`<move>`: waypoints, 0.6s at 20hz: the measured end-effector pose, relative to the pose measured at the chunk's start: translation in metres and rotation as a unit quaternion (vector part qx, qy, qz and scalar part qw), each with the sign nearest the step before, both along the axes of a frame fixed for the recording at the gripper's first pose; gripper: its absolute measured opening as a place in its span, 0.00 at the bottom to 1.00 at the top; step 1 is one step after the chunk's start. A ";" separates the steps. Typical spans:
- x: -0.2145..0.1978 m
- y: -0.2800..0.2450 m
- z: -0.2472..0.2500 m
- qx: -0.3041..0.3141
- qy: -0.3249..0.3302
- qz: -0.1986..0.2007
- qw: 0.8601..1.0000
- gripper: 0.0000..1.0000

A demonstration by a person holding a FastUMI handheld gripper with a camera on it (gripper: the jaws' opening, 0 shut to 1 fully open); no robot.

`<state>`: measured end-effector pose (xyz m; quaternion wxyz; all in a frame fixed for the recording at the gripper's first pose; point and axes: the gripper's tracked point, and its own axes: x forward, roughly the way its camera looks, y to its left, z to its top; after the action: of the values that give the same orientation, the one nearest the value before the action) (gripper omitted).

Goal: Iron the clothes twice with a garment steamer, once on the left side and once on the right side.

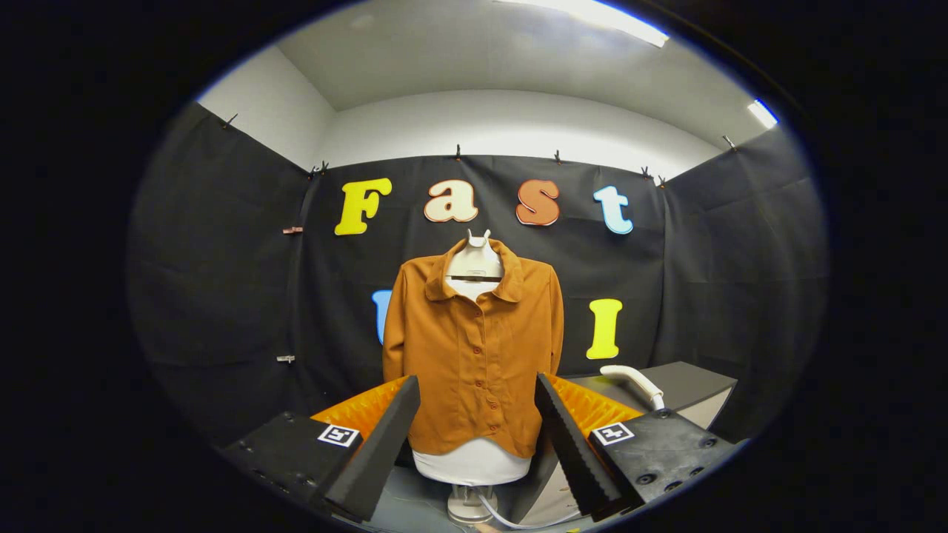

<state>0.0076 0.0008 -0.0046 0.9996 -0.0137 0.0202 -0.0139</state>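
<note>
Gripper (474, 414) fingers spread wide, holding nothing, pointed straight at the shirt. Brown button-up shirt (474, 348) hangs on a white mannequin torso (472, 463), dead ahead beyond the fingers, framed in the gap between them; collar open, buttons done up down the front, hem above the torso's bare lower part. Torso sits on a pale stand base (466, 507) with a white cord (511, 522) trailing off it. White garment steamer handle (633, 381) lies to the right on a dark table (696, 381), beyond the right finger, apart from the shirt.
</note>
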 end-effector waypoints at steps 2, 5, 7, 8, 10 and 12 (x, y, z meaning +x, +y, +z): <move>0.001 0.002 0.002 -0.001 -0.006 0.001 1.000 0.98; 0.003 0.003 0.000 -0.008 -0.003 -0.007 1.000 0.98; 0.004 0.005 -0.001 -0.005 -0.002 -0.013 1.000 0.98; 0.004 0.005 -0.001 -0.004 0.000 -0.018 1.000 0.98; 0.007 0.006 -0.003 -0.002 0.001 -0.029 1.000 0.98; 0.008 0.009 -0.004 -0.003 0.001 -0.042 0.999 0.98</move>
<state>0.0158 0.0100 -0.0086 0.9981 -0.0162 0.0219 -0.0556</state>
